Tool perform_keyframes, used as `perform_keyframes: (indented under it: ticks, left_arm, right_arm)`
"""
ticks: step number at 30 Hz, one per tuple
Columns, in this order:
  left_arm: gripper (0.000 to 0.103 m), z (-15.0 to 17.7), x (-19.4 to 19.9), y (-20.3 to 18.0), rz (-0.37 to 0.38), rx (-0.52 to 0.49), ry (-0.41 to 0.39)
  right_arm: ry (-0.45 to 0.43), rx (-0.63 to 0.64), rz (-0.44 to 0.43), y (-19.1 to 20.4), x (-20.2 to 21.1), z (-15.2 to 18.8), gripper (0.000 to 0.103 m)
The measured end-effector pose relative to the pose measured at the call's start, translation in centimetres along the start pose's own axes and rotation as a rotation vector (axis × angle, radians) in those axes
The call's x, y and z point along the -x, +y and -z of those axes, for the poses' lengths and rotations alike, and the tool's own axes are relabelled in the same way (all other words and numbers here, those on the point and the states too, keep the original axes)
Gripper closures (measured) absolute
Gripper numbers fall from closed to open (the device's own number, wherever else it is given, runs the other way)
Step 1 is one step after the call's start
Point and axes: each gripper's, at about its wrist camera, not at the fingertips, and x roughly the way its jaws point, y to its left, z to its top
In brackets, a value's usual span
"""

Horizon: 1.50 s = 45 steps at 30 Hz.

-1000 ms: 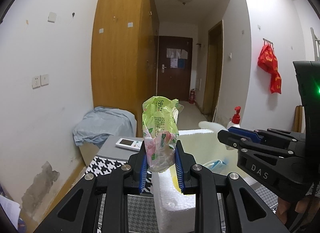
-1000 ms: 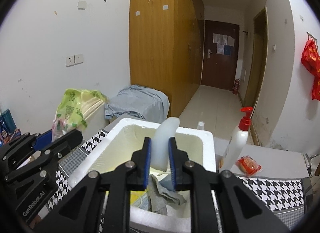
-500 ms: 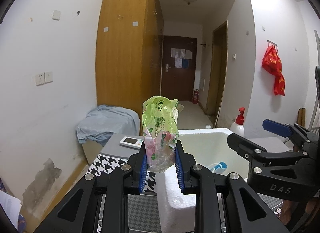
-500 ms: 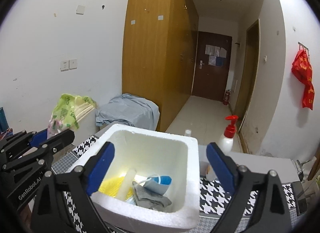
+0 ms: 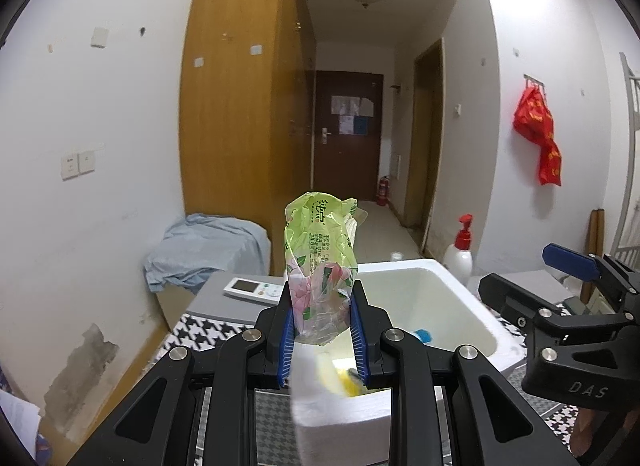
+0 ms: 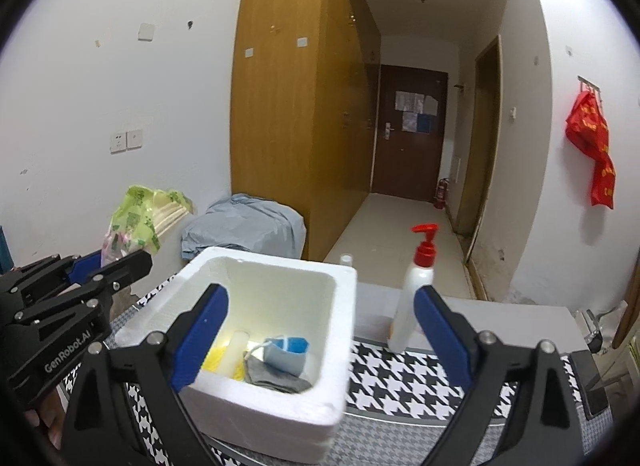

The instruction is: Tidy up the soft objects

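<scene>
The green tissue pack (image 5: 320,262) stands upright in the left gripper (image 5: 322,336), pinched near its lower, clear flower-printed end, just in front of the foam box's (image 6: 340,308) near-left corner and above its rim. It looks light and squashy: thin crinkled plastic film over soft folded paper, and the wrapper's empty lower end caves in between the pads. The film is probably slippery, so a hold lower on the loose film could slide; the fuller middle, where the paper fills the wrapper, seems the surer place to grip.

The right gripper (image 6: 320,336) has just been opening and now stands spread wide over the box with nothing between its blue pads. Inside the box lie a pale soft roll (image 6: 236,352), a limp grey cloth (image 6: 272,374), a blue-and-grey folded piece (image 6: 286,352) and something yellow (image 6: 214,358), all loosely heaped and yielding. The box itself is white, grainy, thick-walled and stiff but easily dented. Right of it, on the houndstooth-covered counter (image 6: 400,382), stands a smooth white pump bottle (image 6: 414,294) with a red head.
</scene>
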Motion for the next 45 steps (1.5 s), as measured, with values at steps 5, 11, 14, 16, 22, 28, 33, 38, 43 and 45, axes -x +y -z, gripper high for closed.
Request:
perform_keyframes:
  ticks: [5,11,14,16,22,28,33,38,43,45]
  left_arm:
    - [0.077,-0.1,-0.4,-1.3,0.034,-0.009,0.004]
    - [0.077,-0.1,-1.3,-2.9,0.069,-0.022,0.02]
    - [0.077,-0.1,-1.9,-3.6,0.086,-0.029,0.033]
    - [0.077,-0.1,-2.3,-4.1,0.093,-0.032,0.041]
    - [0.077,-0.2,-3.1,-4.5,0.101,-0.031,0.051]
    - [0.072,-0.1,-3.5,-4.6,0.102,-0.025,0.059]
    - [0.021,-0.2,-3.4,-4.7,0.07,-0.026,0.042]
    - [0.001,-0.3,-2.6,-4.7,0.044,-0.023,-0.002]
    - [0.001,-0.2,-1.9,-5.2,0.051,-0.042,-0.013]
    - [0.001,-0.2,-1.6,-5.4,0.054,-0.044,-0.017]
  right_arm:
    - [-0.003,-0.024,0.029,-1.6,0.8,0.4,0.007]
    - [-0.005,-0.046,0.073,-3.1,1.6,1.0,0.0]
    - [0.004,-0.066,0.09,-4.2,1.9,1.5,0.0]
    - [0.009,-0.083,0.104,-4.8,2.2,1.8,0.0]
    - [0.017,-0.11,0.138,-6.1,2.6,2.4,0.0]
    - [0.034,-0.111,0.156,-6.4,2.4,2.9,0.0]
    - [0.036,-0.113,0.161,-6.5,2.7,3.2,0.0]
    - [0.045,-0.105,0.166,-6.5,2.6,3.2,0.0]
    - [0.039,-0.098,0.157,-6.3,2.9,3.4,0.0]
    - [0.029,-0.1,0.144,-6.3,3.3,3.5,0.0]
